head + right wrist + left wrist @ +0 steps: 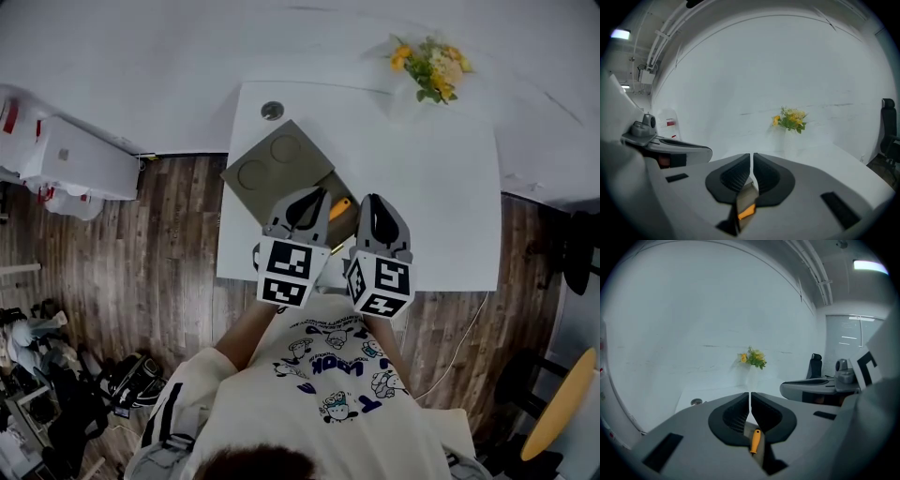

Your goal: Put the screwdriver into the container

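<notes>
An olive-grey container (276, 162) with two round marks on its top lies on the white table (441, 178). The screwdriver's orange handle (339, 208) shows at the container's near right corner, between my two grippers; the rest of it is hidden. My left gripper (309, 195) hovers over that corner, shut and empty. My right gripper (373, 201) hangs just right of it, shut and empty too. In the left gripper view the handle (755, 441) shows below the shut gripper (750, 399). The right gripper view shows an orange patch of the handle (746, 212) under the shut gripper (752, 159).
A vase of yellow flowers (429, 66) stands at the table's far right, against the white wall. A small round metal piece (272, 111) sits at the far left corner. Wooden floor lies left of the table, with white appliances (66, 159) farther left.
</notes>
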Tool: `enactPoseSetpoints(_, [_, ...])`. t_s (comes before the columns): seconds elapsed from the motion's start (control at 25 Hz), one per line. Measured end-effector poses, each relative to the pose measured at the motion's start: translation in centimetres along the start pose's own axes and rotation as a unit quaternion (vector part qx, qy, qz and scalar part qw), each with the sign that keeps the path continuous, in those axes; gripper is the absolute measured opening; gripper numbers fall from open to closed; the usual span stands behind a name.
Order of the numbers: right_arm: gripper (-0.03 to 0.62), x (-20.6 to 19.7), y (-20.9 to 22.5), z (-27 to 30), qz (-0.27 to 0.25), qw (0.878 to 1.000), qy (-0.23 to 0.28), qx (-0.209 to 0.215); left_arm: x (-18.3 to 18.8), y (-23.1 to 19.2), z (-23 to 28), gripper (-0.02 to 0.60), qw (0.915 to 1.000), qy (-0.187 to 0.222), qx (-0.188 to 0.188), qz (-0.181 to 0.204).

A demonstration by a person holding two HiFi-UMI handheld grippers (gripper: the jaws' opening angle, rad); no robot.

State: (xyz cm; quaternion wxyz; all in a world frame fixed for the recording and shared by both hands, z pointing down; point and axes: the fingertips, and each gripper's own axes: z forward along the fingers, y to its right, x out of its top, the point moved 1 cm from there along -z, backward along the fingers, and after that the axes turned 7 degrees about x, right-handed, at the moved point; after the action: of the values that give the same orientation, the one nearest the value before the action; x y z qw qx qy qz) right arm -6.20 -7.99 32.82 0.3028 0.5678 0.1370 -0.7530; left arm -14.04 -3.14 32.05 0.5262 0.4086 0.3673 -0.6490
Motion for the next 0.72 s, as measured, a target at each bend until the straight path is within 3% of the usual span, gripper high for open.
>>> enactPoseSetpoints(0.72, [0.041, 0.11, 0.03, 0.22, -0.007, 1.0, -0.004, -0.005, -0.11, 0.36, 0.5, 0.027, 0.9999, -0.005, -0.016, 0.0])
